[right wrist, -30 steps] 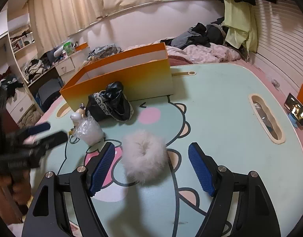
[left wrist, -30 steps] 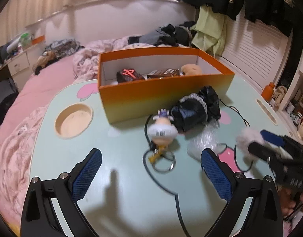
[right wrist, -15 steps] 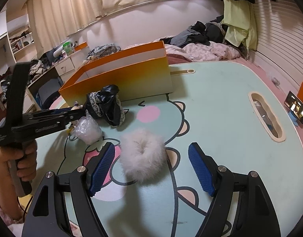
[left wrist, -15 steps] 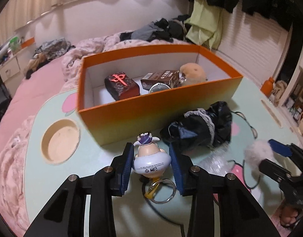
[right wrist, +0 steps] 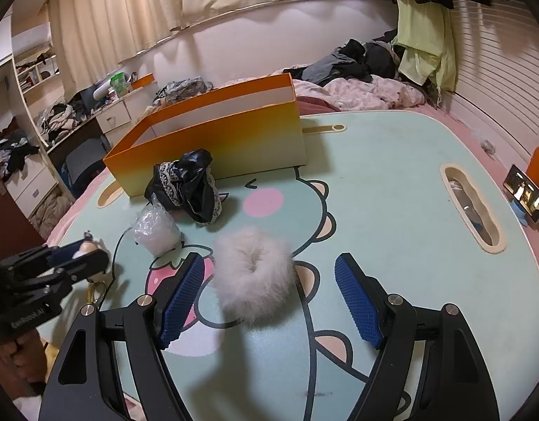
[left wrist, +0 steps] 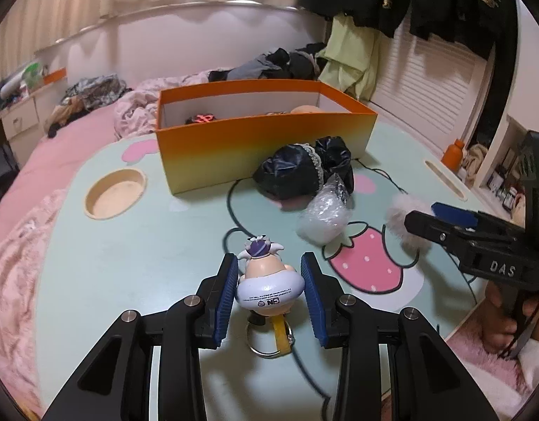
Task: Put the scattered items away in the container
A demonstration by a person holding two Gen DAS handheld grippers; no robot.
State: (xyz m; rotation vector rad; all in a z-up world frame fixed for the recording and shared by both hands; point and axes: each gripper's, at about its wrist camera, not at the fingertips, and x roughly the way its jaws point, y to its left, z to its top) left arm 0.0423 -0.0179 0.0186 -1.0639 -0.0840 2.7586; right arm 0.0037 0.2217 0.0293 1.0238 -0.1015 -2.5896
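A small toy figure (left wrist: 267,287) on a keyring sits between the blue pads of my left gripper (left wrist: 268,256), near the table's front edge. Both pads touch its sides while the jaws are opening, and the ring hangs below it. The orange box (left wrist: 262,144) stands further back with several items inside. My right gripper (right wrist: 269,259) is open around a white fluffy scrunchie (right wrist: 255,273) lying on the table, its pads clear of the fur. A black lace-trimmed bag (right wrist: 188,182) and a crumpled clear plastic bag (right wrist: 155,228) lie between the box and the grippers.
The mint cartoon table (left wrist: 129,263) has a round cup recess (left wrist: 115,193) at the left and a long slot (right wrist: 473,207) at the right. A phone (right wrist: 525,196) is propped at the right edge. A pink bed with clothes lies behind.
My left gripper closed on the toy figure beside the black bag and drew it back toward the table's front edge, away from the box. The right gripper and scrunchie stayed put.
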